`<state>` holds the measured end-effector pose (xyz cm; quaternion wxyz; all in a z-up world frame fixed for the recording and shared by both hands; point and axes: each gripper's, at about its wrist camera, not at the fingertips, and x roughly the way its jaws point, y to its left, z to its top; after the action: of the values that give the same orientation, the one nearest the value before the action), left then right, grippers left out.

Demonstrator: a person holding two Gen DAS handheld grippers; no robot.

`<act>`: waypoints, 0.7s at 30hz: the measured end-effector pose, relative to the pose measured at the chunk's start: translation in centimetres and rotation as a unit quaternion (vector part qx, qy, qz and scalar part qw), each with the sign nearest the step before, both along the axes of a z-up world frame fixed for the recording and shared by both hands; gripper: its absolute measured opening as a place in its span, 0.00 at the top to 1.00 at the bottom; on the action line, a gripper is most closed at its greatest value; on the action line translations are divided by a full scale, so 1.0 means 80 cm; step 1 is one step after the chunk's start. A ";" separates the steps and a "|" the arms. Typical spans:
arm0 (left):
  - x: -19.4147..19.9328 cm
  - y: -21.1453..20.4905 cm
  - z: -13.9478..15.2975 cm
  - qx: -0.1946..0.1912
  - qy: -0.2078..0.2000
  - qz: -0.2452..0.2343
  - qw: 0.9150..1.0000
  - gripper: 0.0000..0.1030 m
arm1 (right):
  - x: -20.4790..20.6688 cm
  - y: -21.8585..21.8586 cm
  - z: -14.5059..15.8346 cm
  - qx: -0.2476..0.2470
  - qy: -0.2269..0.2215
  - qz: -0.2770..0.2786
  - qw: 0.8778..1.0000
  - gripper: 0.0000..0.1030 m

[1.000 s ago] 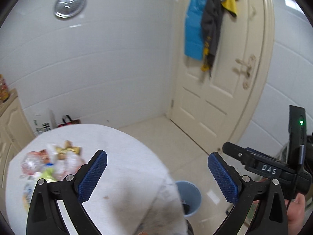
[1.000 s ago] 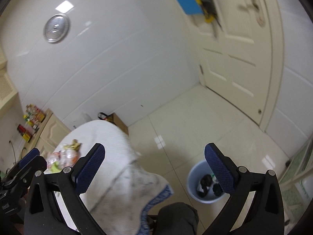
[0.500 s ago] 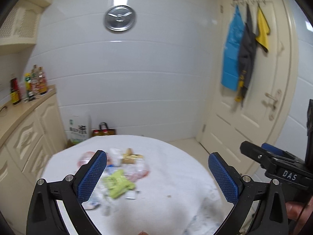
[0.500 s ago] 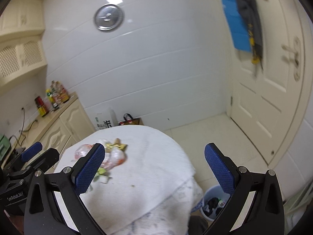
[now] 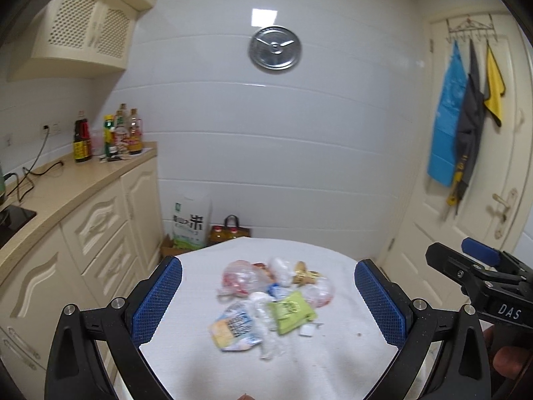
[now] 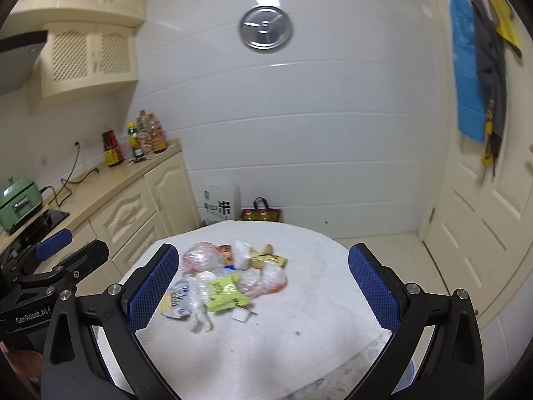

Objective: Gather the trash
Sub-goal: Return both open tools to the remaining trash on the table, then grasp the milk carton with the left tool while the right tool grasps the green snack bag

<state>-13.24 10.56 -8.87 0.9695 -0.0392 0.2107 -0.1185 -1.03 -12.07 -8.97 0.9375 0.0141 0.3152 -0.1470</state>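
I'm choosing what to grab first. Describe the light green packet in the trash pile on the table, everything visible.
The flat light green plastic packet looks like an empty snack wrapper with small printing too blurred to read. It lies flat and slightly crumpled at the near edge of the trash pile, on the white cloth-covered round table. It overlaps clear crinkled plastic wrap on one side, and a small white scrap lies just in front. Neither hand-held gripper touches it.

Both wrist views look forward-down over table (image 5: 333,360), near; share trash pile (image 6: 226,280), back wall.
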 end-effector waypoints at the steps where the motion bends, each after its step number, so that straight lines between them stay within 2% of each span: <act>1: -0.003 0.003 -0.002 0.001 0.000 0.005 1.000 0.01 | 0.003 0.007 -0.001 -0.005 0.001 0.005 1.000 0.00; 8: 0.007 0.014 -0.022 0.007 0.030 0.028 0.999 0.01 | 0.019 0.033 -0.024 -0.025 0.025 0.025 0.999 0.00; 12: 0.024 0.017 -0.038 0.005 0.057 0.034 0.998 0.01 | 0.027 0.036 -0.047 -0.018 0.048 0.030 0.998 0.00; 17: 0.073 0.038 -0.060 0.002 0.092 0.033 0.995 0.01 | 0.041 0.031 -0.081 -0.010 0.085 0.033 0.996 0.00; 21: 0.118 0.031 -0.086 0.008 0.126 0.031 0.992 0.01 | 0.056 0.028 -0.110 0.000 0.113 0.034 0.993 0.00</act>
<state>-3.83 13.02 -15.76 0.9389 -0.0523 0.3304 -0.0812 3.48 -9.81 -17.74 0.9002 -0.0132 0.4195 -0.1158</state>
